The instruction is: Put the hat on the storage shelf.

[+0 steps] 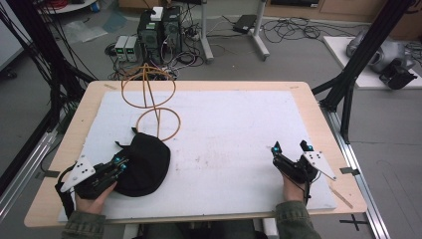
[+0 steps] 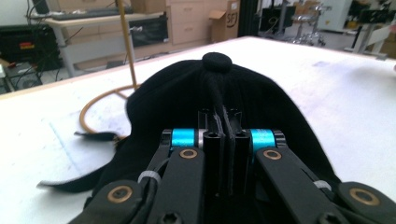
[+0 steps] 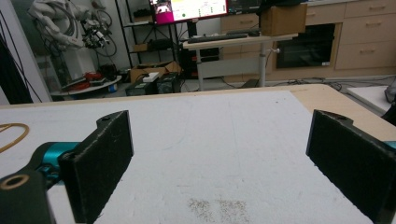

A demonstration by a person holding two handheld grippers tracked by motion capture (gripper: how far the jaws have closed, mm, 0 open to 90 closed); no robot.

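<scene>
Left gripper [image 1: 121, 163]: we pinch the black cap [image 1: 144, 164] near the table's [image 1: 209, 85] left edge.
Right gripper [image 1: 291, 148]: wide, holding nothing.
Tip: we lift slowly toward the wire stand [image 1: 149, 94].

Robotics lab: computer towers [image 1: 159, 30], floor cables [image 1: 293, 27], monitor [image 3: 188, 9], robot arm [image 3: 70, 21].

A black cap [image 1: 143, 167] lies at the near left of the desk [image 1: 308, 107], on its white mat [image 1: 239, 134]. The left hand-held gripper [image 1: 121, 163] is pressed closed into the cap's near-left edge. Behind the cap stands an orange wire stand [image 1: 152, 97] — its base ring just beside the cap. The right hand-held gripper [image 1: 290, 148] rests near right — jaws apart.
</scene>
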